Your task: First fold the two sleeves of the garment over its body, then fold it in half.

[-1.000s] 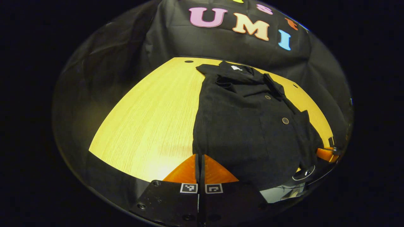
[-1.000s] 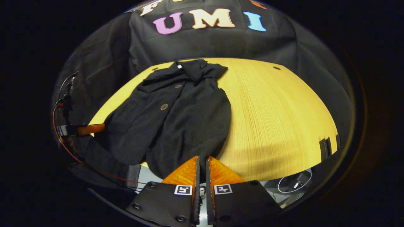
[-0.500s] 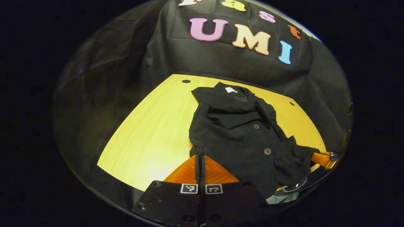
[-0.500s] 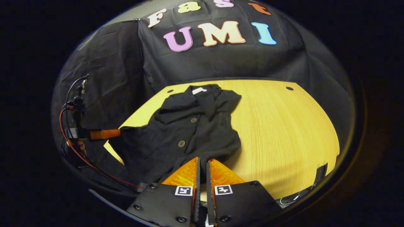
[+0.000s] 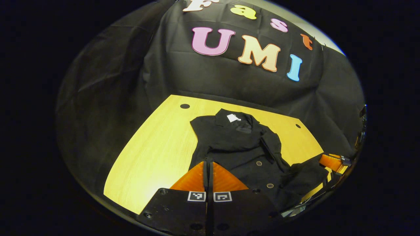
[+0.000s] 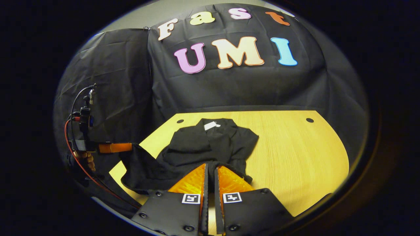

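I carry the hem of the black garment toward its collar, both sets of jaws pinching cloth; left gripper and right gripper should travel level, I judge, landing the edge square; soft napped fabric, round buttons, slumped on the grained yellow bench.

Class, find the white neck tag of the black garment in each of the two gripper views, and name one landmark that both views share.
Left gripper view: tag just right of centre, at the garment's far end.
Right gripper view: tag at centre, at the collar.
Shared landmark: the table hole left of the collar.
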{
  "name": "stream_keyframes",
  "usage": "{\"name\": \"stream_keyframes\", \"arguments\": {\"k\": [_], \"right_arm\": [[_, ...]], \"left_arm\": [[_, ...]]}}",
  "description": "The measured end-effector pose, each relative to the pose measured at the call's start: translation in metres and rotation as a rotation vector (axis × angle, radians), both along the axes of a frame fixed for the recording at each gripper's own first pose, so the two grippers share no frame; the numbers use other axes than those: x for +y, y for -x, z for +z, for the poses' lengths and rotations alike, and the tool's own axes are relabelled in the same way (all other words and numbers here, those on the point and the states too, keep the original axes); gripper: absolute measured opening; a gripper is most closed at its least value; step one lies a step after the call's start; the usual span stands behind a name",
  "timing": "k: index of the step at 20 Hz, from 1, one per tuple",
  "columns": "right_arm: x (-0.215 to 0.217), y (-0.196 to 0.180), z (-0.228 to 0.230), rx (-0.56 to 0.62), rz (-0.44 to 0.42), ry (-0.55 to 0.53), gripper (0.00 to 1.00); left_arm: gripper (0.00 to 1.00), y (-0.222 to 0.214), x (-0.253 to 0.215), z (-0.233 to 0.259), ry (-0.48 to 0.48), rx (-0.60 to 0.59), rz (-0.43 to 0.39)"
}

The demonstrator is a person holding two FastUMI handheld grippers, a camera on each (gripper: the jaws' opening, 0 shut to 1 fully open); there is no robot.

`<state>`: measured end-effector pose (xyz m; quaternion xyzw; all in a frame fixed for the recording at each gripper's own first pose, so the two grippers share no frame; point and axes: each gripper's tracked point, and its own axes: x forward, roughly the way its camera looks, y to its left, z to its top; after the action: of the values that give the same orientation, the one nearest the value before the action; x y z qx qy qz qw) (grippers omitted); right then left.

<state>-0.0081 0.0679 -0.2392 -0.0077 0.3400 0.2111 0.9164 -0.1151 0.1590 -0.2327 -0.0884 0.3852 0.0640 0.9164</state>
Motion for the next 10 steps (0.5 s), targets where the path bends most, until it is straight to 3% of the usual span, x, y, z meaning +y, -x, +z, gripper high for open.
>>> {"name": "stream_keyframes", "arguments": {"k": [10], "right_arm": [[0.014, -0.104, 0.028, -0.088, -0.061, 0.002, 0.11]], "left_arm": [[0.0, -0.101, 0.022, -0.003, 0.04, -0.065, -0.015]]}}
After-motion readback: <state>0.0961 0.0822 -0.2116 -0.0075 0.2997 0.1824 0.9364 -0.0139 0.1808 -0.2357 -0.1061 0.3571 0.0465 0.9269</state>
